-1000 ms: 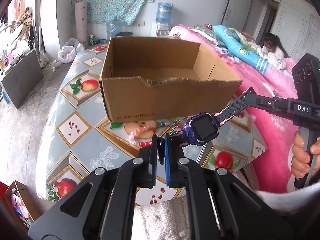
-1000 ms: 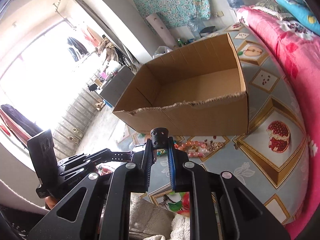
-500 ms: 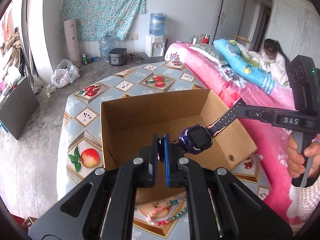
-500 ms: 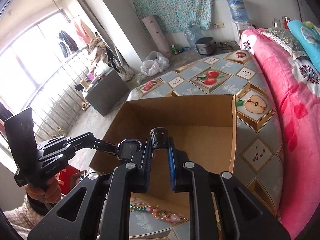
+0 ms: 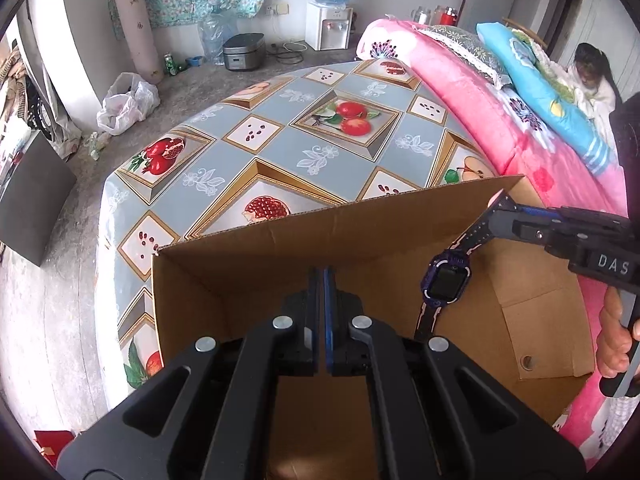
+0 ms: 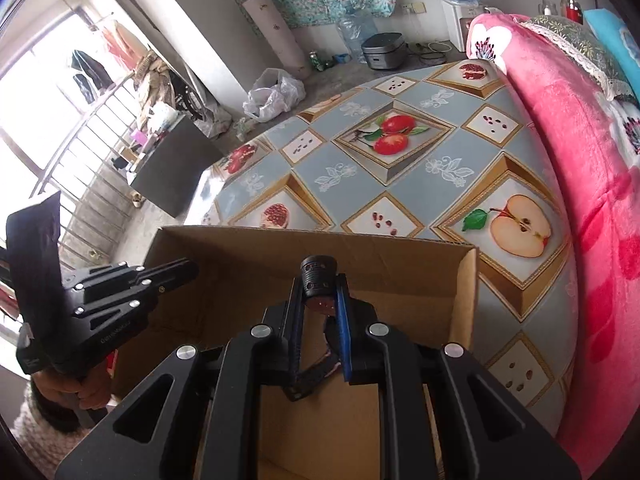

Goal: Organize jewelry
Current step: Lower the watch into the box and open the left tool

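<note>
A purple smartwatch [image 5: 446, 284] hangs by its strap over the open cardboard box [image 5: 360, 232]. My right gripper [image 5: 496, 206] comes in from the right, shut on the strap's upper end. In the right wrist view that black perforated strap end [image 6: 318, 280] sits between the right gripper [image 6: 320, 284] pads, with the rest looping below. My left gripper [image 5: 322, 276] is above the box interior, left of the watch. Its jaws are closing together with nothing between them. It also shows as the left gripper [image 6: 188, 270] over the box [image 6: 240, 264] at its left wall.
The box stands on a table with a fruit-patterned cloth [image 5: 280, 148]. A pink bed [image 5: 500, 120] runs along the table's right side, and a person [image 5: 592, 80] sits on it far back. A plastic bag, a cooker and bottles lie on the floor beyond.
Both grippers moved forward from in front of the box to above its inside. The left gripper let go of the watch, which now hangs from the right gripper alone. The beads left view.
</note>
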### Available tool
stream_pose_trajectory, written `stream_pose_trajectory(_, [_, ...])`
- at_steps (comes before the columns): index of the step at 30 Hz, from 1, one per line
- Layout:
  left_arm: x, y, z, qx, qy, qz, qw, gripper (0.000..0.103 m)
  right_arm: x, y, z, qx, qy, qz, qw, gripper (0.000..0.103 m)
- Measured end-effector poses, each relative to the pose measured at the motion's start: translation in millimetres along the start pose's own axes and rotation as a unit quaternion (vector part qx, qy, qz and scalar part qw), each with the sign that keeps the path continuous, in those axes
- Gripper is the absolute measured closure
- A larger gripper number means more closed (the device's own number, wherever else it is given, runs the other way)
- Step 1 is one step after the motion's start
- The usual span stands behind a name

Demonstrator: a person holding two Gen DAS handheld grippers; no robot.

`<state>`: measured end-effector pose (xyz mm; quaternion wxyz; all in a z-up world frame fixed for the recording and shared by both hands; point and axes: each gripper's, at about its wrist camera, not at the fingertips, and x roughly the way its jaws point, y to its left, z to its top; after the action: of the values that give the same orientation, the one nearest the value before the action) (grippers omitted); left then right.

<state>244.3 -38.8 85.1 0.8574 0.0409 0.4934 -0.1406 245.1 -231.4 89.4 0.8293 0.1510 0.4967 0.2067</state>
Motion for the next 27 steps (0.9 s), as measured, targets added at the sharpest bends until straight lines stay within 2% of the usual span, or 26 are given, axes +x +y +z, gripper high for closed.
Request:
stream_pose_trajectory(3, [-17, 6, -12, -0.008, -0.021, 0.008, 0.9997, 0.102, 1, 17, 10, 0.012, 0.005, 0.062, 0.998, 0.088])
stream_pose_trajectory(7, [-59, 21, -30, -0.032, -0.066, 0.009, 0.9973, 0.101, -13, 56, 21, 0.016, 0.001, 0.168, 0.986, 0.088])
stream_pose_trajectory(9, [-81, 28, -40, -0.039, -0.091, 0.022, 0.9949, 0.101, -23, 72, 26, 0.009, -0.013, 0.192, 0.981, 0.088])
stream_pose_trajectory(11, [-96, 34, -50, -0.046, -0.104, 0.031, 0.9930, 0.101, -25, 76, 28, 0.007, -0.022, 0.188, 0.982, 0.088])
stream_pose_trajectory(14, [-108, 40, -67, -0.055, -0.109, 0.033, 0.9920, 0.100, -11, 61, 25, 0.020, -0.014, 0.141, 0.990, 0.087])
stream_pose_trajectory(16, [-111, 42, -81, -0.055, -0.109, 0.045, 0.9915, 0.100, 4, 49, 17, 0.015, -0.006, 0.070, 0.997, 0.087])
stream_pose_trajectory(18, [-113, 43, -94, -0.056, -0.109, 0.047, 0.9914, 0.100, 19, 39, 6, -0.002, 0.007, -0.002, 1.000, 0.087])
stream_pose_trajectory(21, [-112, 46, -111, -0.066, -0.106, 0.044, 0.9913, 0.100, 34, 32, -6, -0.029, 0.019, -0.077, 0.996, 0.086])
stream_pose_trajectory(24, [-115, 50, -127, -0.077, -0.108, 0.050, 0.9899, 0.099, 36, 35, -11, -0.061, 0.021, -0.129, 0.989, 0.076])
stream_pose_trajectory(26, [-118, 54, -137, -0.087, -0.115, 0.049, 0.9884, 0.093, 29, 42, -14, -0.088, 0.013, -0.159, 0.983, 0.063])
stream_pose_trajectory(27, [-121, 55, -142, -0.090, -0.122, 0.053, 0.9870, 0.089, 24, 46, -15, -0.101, 0.007, -0.166, 0.981, 0.060])
